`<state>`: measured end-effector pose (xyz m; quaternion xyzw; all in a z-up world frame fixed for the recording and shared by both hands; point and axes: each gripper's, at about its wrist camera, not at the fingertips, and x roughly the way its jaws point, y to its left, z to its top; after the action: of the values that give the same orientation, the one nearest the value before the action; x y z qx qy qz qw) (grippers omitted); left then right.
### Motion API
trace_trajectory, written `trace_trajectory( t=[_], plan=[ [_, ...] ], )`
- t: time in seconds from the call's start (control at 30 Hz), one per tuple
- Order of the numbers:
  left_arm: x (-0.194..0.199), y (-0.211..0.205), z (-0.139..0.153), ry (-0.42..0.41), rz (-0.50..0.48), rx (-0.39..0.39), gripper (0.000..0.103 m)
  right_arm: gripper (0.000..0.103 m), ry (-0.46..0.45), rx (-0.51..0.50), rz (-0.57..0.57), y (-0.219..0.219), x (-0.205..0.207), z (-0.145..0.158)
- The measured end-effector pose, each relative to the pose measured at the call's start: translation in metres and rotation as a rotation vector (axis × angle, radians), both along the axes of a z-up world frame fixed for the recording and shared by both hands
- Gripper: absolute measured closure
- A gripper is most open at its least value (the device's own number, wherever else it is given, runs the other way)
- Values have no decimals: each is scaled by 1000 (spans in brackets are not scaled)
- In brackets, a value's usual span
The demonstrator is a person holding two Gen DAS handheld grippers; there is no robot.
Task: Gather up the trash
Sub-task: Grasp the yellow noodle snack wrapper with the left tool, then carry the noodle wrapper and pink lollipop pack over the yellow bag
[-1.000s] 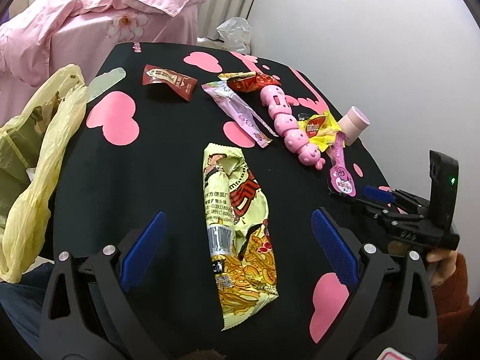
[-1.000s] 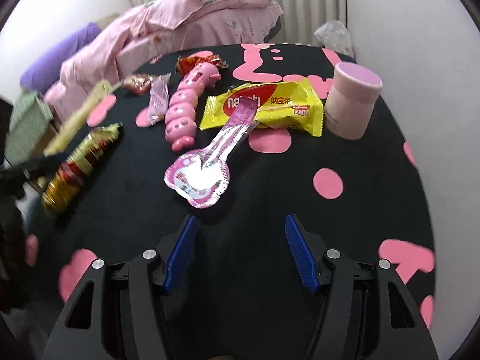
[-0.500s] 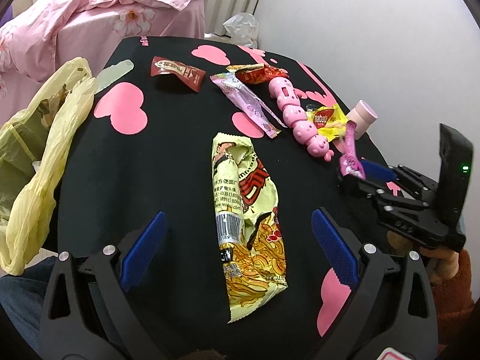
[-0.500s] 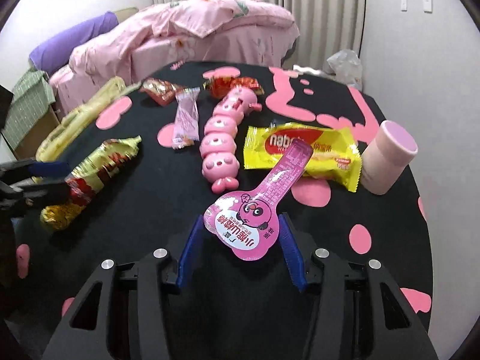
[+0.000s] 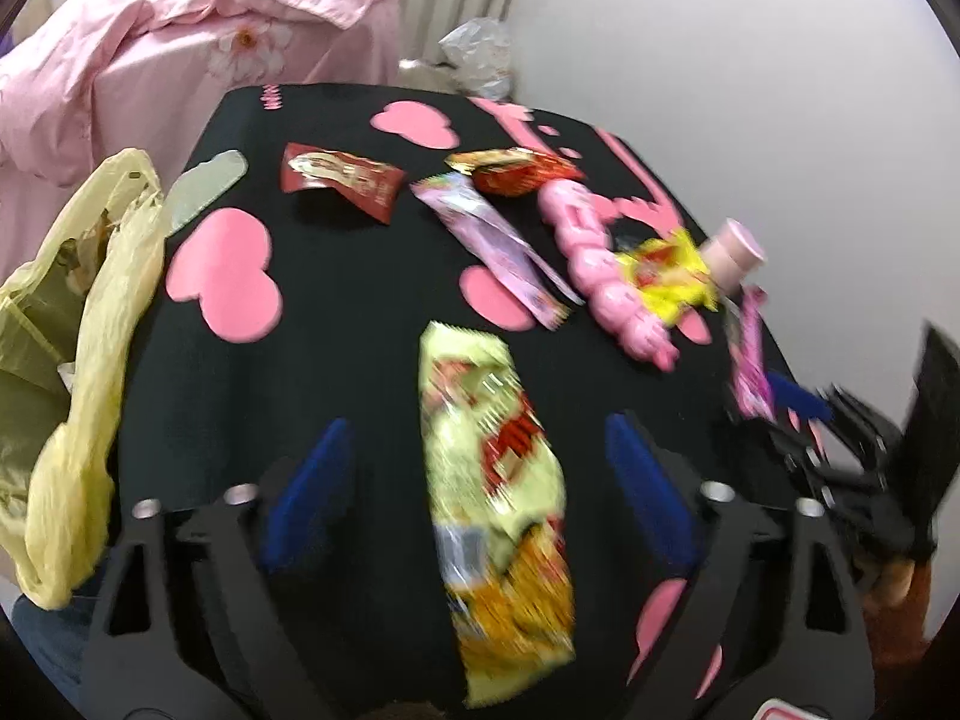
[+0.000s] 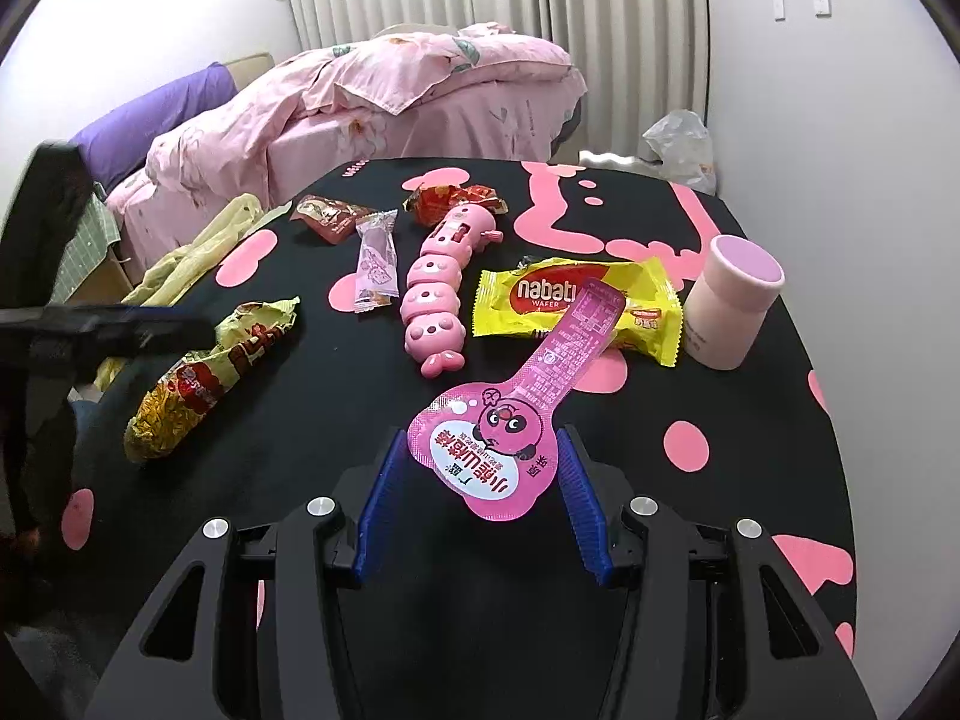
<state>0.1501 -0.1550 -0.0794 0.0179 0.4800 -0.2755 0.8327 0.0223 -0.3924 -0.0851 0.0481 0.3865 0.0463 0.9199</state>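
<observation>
My right gripper (image 6: 477,483) is shut on the round end of a pink spoon-shaped wrapper (image 6: 528,384) and holds it above the black table (image 6: 750,480); the wrapper also shows in the left wrist view (image 5: 750,360). My left gripper (image 5: 474,480) is open, its blue pads on either side of a yellow-green noodle snack bag (image 5: 498,498), which also shows in the right wrist view (image 6: 210,372). A yellow wafer packet (image 6: 576,309), a lilac wrapper (image 6: 376,261) and two red wrappers (image 6: 327,216) (image 6: 453,201) lie on the table.
A yellow plastic bag (image 5: 72,348) hangs at the table's left edge. A pink caterpillar toy (image 6: 441,294) and a pink cylinder (image 6: 732,300) stand on the table. A bed with pink bedding (image 6: 390,102) is behind.
My right gripper closed on the pink spoon-shaped wrapper and lifted it off the table. My left gripper moved forward around the noodle bag; its view is now blurred.
</observation>
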Motion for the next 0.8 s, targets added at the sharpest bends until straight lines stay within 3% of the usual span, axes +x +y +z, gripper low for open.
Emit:
trace_trajectory(
  t=[0.1,0.23,0.27,0.3,0.4,0.57,0.7,0.8],
  plan=[
    [23,-11,-5,34,12,35,41,55,-9,7,6,2,-1,2],
    [30,-30,-17,76,-56,90,45,55,-24,-12,23,8,-2,5],
    [28,-33,-17,55,-62,110,51,55,-25,-14,25,9,-1,5],
    [27,-35,-16,45,-64,127,68,55,-28,-18,27,10,-2,6],
    [21,-25,-7,39,-46,74,68,55,-41,-18,33,13,-5,8],
    [-13,3,41,-160,-8,-28,68,55,-60,-8,43,15,-5,14],
    [-39,27,75,-334,61,-61,68,55,-92,-11,64,24,-6,25],
    [-46,34,89,-389,83,-64,68,55,-120,-24,80,33,-7,36]
  ],
)
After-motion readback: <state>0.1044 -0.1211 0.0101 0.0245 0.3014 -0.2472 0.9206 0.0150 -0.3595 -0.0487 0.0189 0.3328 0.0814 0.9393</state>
